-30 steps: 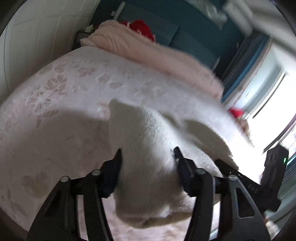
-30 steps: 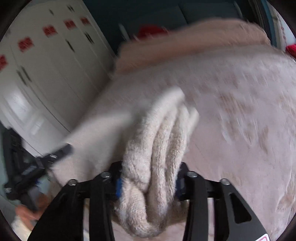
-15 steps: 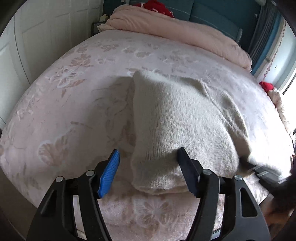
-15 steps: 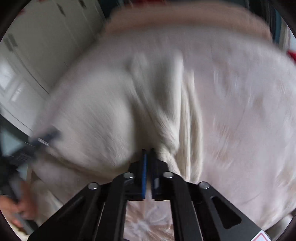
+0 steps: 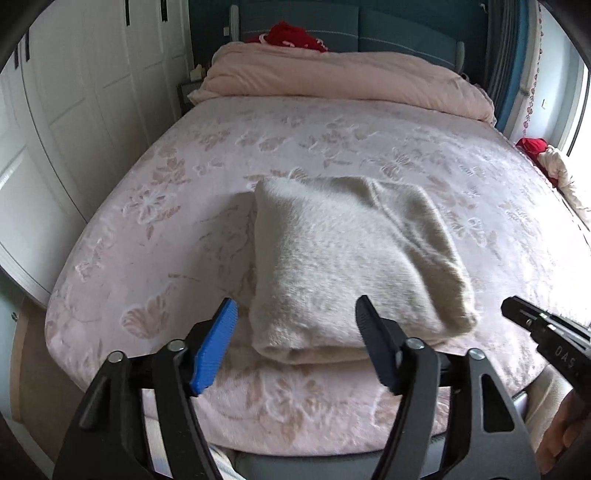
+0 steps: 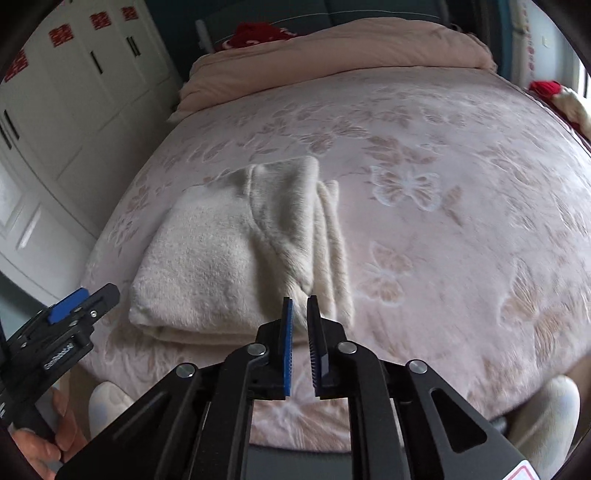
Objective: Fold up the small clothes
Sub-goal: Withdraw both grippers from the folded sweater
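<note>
A cream fuzzy sweater (image 5: 351, 258) lies folded into a thick rectangle near the front edge of the bed (image 5: 166, 221). It also shows in the right wrist view (image 6: 236, 251), with layered edges along its right side. My left gripper (image 5: 295, 314) is open and empty, just in front of the sweater's near edge. My right gripper (image 6: 299, 301) is nearly shut with a narrow gap and holds nothing, just short of the sweater's near right corner. Each gripper shows in the other's view, the right (image 5: 546, 332) and the left (image 6: 66, 321).
The bed has a pink floral cover (image 6: 443, 203). A rolled pink duvet (image 5: 343, 77) lies at the head with a red item (image 5: 291, 33) behind it. White wardrobe doors (image 5: 74, 110) stand left. Red and cream clothes (image 5: 546, 155) lie at the bed's right edge.
Both grippers let go of the sweater, which now lies on the bed. Both pulled back toward the front edge. The right gripper closed to a narrow gap.
</note>
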